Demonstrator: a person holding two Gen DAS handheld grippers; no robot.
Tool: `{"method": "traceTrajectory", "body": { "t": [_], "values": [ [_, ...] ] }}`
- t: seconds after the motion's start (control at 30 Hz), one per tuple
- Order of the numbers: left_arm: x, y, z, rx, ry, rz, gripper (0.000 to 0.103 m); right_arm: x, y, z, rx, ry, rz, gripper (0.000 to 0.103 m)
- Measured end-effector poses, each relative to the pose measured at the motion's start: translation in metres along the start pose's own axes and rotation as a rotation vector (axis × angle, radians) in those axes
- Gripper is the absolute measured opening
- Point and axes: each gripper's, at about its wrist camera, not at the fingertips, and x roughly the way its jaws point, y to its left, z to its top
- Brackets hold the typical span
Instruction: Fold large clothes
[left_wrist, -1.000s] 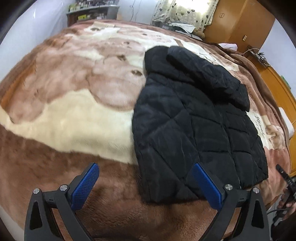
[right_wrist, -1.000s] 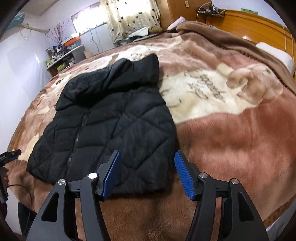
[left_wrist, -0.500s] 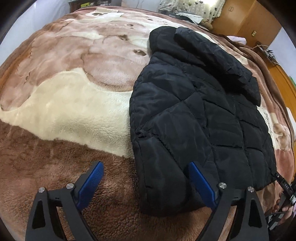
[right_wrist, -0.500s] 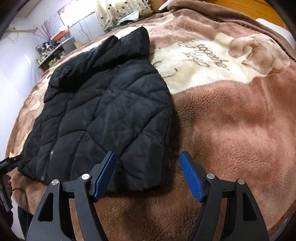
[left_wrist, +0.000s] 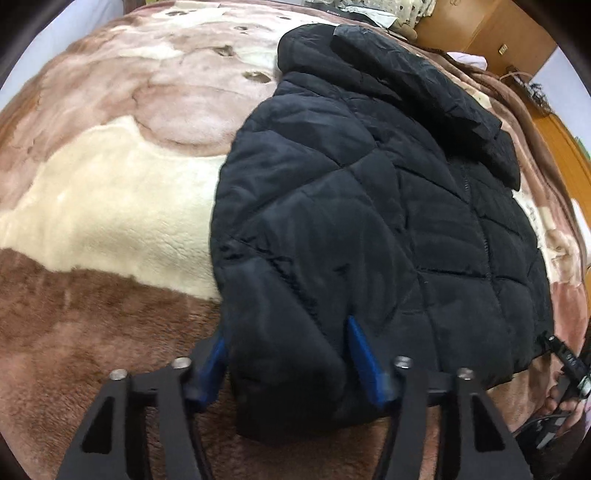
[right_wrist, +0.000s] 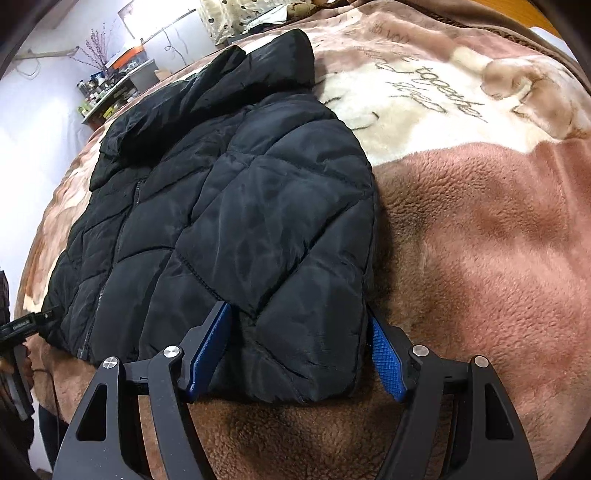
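Observation:
A black quilted puffer jacket (left_wrist: 369, 206) lies flat on a brown and cream plush blanket (left_wrist: 110, 192), hood at the far end. My left gripper (left_wrist: 288, 354) is open, its blue pads on either side of the jacket's near left hem corner. In the right wrist view the jacket (right_wrist: 240, 206) fills the left half, and my right gripper (right_wrist: 299, 350) is open with its pads straddling the near right hem corner. Neither pair of jaws has closed on the fabric.
The blanket (right_wrist: 480, 240) covers the whole bed. A wooden wardrobe (left_wrist: 491, 26) stands beyond the bed's far corner. A cluttered shelf (right_wrist: 118, 81) stands by the far wall. The other hand-held gripper (left_wrist: 565, 358) shows at the right edge.
Both grippers moved forward and down onto the jacket's near hem. Their open jaws now straddle its two bottom corners, and the left jaws have narrowed.

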Motion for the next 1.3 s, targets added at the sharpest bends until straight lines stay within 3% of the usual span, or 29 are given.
{"method": "traceTrajectory", "body": {
  "t": [0.23, 0.37, 0.77, 1.3],
  "values": [
    [-0.018, -0.010, -0.002, 0.025, -0.055, 0.014, 0.031, -0.008, 0.000, 0.000, 0.036, -0.008, 0.034, 0.039],
    [-0.036, -0.007, -0.003, -0.002, -0.090, -0.012, 0.026, -0.022, -0.001, 0.000, 0.053, -0.046, 0.078, 0.020],
    [-0.087, -0.012, -0.021, 0.019, -0.153, -0.068, 0.023, -0.075, 0.014, -0.006, 0.030, -0.134, 0.144, 0.016],
    [-0.153, -0.006, -0.086, 0.065, -0.148, -0.144, 0.023, -0.149, 0.010, -0.051, 0.008, -0.181, 0.190, 0.016]
  ]
}}
